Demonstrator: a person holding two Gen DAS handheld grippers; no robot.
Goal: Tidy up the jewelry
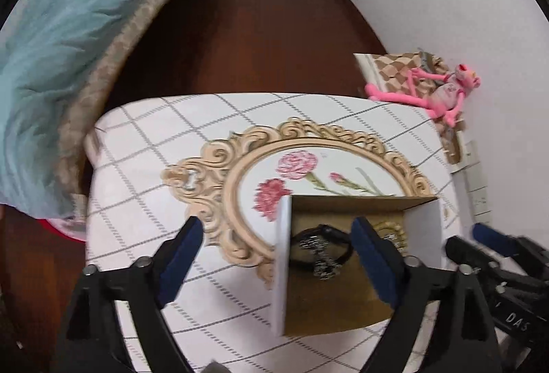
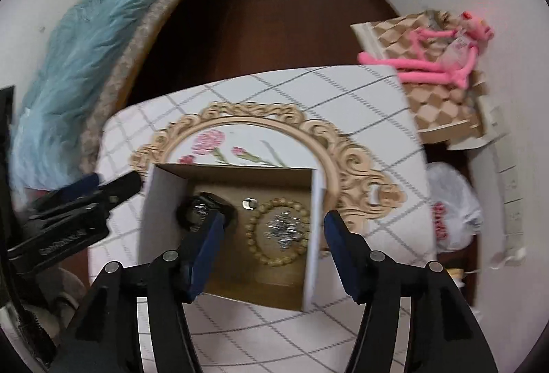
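Cardboard box (image 2: 236, 235), white outside, brown inside, sits on the checked table (image 2: 377, 98), long axis running twelve to six, holding a beaded bracelet (image 2: 278, 232) and black watch (image 1: 322, 249). Both the left gripper (image 1: 278, 246) and right gripper (image 2: 272, 235) gape wide, empty.

Both cameras look forward and down along their own fingers, from close above the near edge of the desk (image 1: 144, 146). The left wrist view stands left of the open box (image 1: 343, 297) and sees it at lower right. The right wrist view faces almost straight into the box (image 2: 240, 187). Both views share the box, the ornate tray (image 1: 206, 174), the bed (image 1: 51, 64), the floor and the pink toy (image 2: 439, 64).
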